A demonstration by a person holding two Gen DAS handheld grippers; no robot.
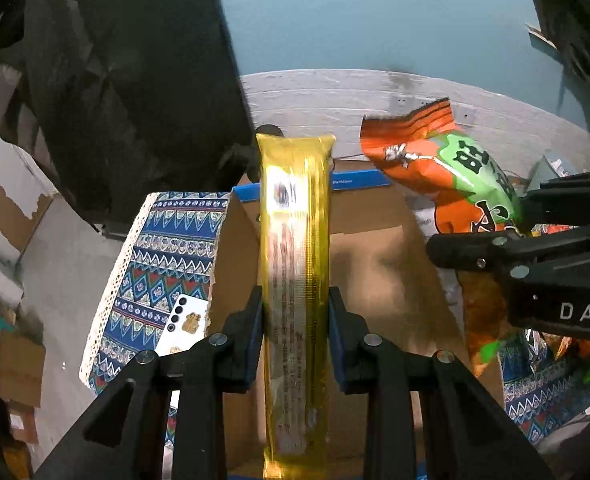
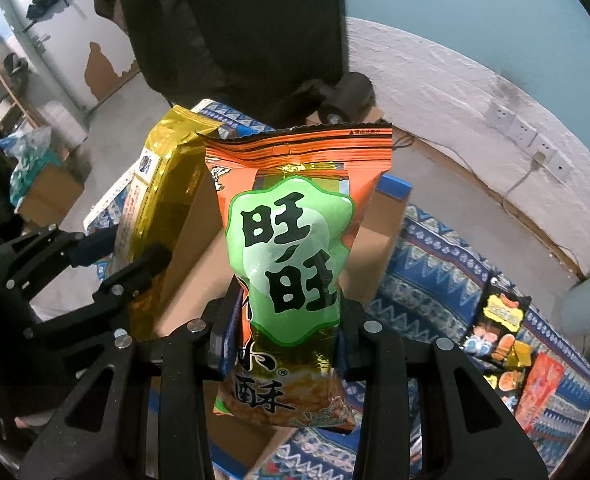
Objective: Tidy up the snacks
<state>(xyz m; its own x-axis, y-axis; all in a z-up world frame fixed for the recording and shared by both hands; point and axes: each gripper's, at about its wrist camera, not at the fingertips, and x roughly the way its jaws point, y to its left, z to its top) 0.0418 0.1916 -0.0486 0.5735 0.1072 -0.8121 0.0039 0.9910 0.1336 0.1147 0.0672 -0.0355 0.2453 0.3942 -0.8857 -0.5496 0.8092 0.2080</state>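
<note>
Two packets | left gripper (image 1: pixel 295 320) grasps long gold packet (image 1: pixel 295 264) | right gripper (image 2: pixel 287 328) grasps orange-green bag (image 2: pixel 295 248)

Patterned blue tablecloth (image 2: pixel 435 264) with a white lace edge, spread over the table. White phone (image 1: pixel 183 326), camera side up, lying on that cloth near its lace border. Row of wall sockets (image 2: pixel 531 140) on the whitewashed wall (one with a cable plugged in). Folded dark umbrella (image 2: pixel 47 0) hanging on the far wall.

Teal wall (image 1: pixel 367 12), peeling white base (image 2: pixel 435 64)
</note>
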